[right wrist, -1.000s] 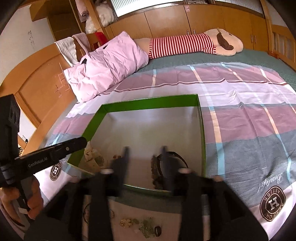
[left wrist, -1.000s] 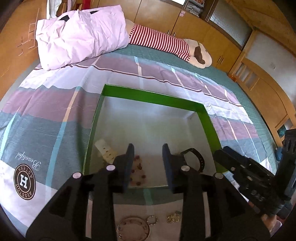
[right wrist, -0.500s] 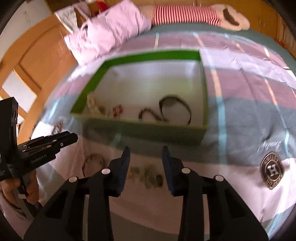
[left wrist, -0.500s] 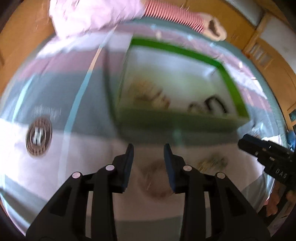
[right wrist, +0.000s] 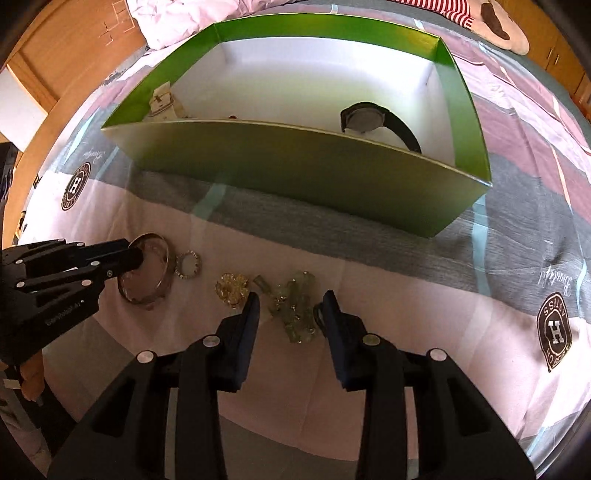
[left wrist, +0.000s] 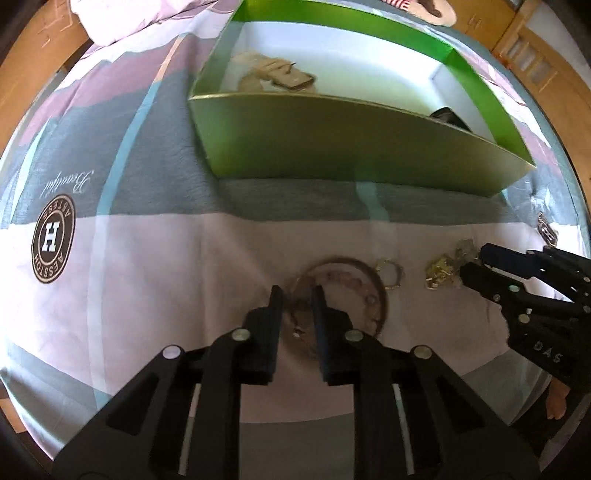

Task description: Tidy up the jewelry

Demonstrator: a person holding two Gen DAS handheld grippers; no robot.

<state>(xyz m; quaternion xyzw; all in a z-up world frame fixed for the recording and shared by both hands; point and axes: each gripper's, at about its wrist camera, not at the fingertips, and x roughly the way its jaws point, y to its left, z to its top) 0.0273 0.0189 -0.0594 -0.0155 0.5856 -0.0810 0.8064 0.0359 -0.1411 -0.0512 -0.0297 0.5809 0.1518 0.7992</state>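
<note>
A green box (left wrist: pixel 332 136) (right wrist: pixel 295 166) with a white inside stands on the bed. In it lie a black watch (right wrist: pixel 369 120) and pale cream pieces (left wrist: pixel 273 72). In front of it on the bedspread lie a large bangle (left wrist: pixel 373 291) (right wrist: pixel 147 280), a small ring (right wrist: pixel 189 264), a gold piece (right wrist: pixel 231 288) and a green bead bracelet (right wrist: pixel 295 306). My left gripper (left wrist: pixel 297 295) is open, its fingers straddling the bangle's left rim. My right gripper (right wrist: pixel 291 306) is open around the green bead bracelet.
The bedspread is striped in pink, grey and white, with round brown logos (left wrist: pixel 53 243) (right wrist: pixel 554 328). A pink pillow (right wrist: pixel 207 18) and a striped plush toy (right wrist: pixel 491 22) lie beyond the box. Wooden bed boards and cabinets surround the bed.
Both grippers have dropped from over the box down to the jewelry lying in front of it. The left now straddles the bangle, the right the green bracelet.
</note>
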